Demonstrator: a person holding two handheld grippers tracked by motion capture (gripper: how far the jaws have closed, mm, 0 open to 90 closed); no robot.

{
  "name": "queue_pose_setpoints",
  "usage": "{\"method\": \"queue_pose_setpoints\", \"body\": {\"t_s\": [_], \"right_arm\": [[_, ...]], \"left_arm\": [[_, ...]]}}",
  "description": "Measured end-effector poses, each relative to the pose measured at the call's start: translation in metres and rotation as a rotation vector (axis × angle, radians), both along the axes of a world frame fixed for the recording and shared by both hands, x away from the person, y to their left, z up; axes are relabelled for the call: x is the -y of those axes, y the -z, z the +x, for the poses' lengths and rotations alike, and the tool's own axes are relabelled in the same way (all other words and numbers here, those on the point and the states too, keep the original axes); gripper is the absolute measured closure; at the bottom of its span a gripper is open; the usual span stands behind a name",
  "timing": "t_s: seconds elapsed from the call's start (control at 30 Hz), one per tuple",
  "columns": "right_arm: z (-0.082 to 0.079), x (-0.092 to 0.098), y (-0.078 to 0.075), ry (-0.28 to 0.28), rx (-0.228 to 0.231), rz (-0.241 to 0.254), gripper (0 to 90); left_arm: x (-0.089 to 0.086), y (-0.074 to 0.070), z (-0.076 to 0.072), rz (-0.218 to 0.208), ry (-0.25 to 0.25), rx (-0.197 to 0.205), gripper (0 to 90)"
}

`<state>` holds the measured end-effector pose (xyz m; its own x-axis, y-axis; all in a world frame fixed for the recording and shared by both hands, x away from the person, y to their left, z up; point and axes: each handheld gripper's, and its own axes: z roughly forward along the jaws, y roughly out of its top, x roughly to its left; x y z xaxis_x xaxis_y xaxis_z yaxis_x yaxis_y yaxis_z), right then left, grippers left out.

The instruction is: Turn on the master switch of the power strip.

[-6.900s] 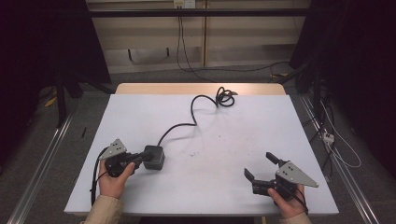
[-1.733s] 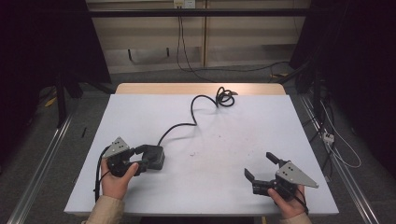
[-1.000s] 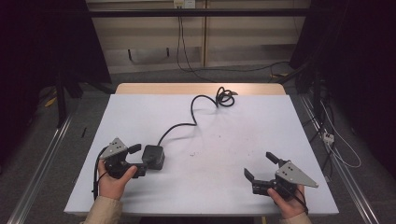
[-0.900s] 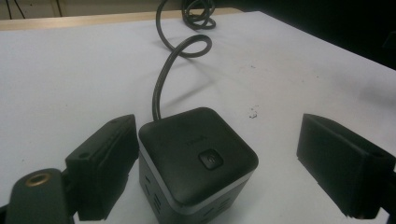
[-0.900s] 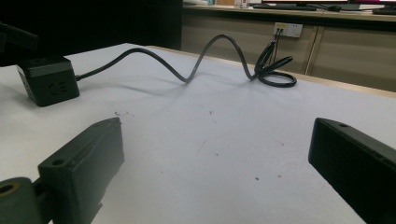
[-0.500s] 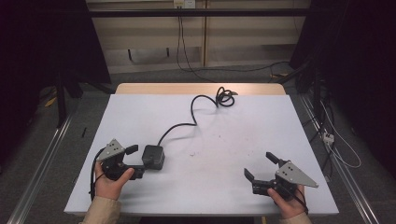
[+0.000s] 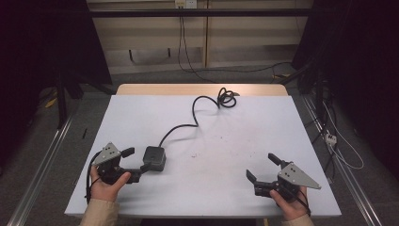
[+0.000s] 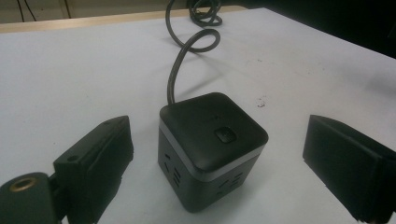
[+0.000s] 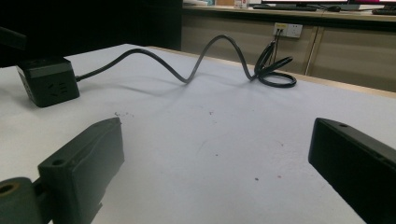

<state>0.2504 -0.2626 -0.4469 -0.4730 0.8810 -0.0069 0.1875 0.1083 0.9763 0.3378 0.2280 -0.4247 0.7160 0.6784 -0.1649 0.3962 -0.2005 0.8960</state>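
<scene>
Left gripper view: we see black matte cube (image 8: 212,149), rounded edges, between wide left gripper (image 8: 224,163) jaws, untouched, on white speckled table (image 8: 70,84). Right gripper (image 7: 267,171) wide, empty. Coiled cord (image 7: 226,99) far edge.

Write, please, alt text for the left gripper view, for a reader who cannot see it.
A black cube power strip sits on a white table between the open jaws of the left tool, which do not touch it. Its grey cable runs away toward a coil at the far edge.

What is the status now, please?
Left tool open around power cube, not touching. Right tool open, empty. Cable trails away; nothing blocks.
</scene>
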Motion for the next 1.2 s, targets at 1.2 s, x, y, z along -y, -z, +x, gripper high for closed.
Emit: {"method": "queue_pose_setpoints", "body": {"t_s": [1.2], "right_arm": [[0.0,0.0,0.0,-0.002,0.003,0.004,2.9]], "left_arm": [[-0.029,0.007,0.001,-0.038,-0.01,-0.012,5.4]]}}
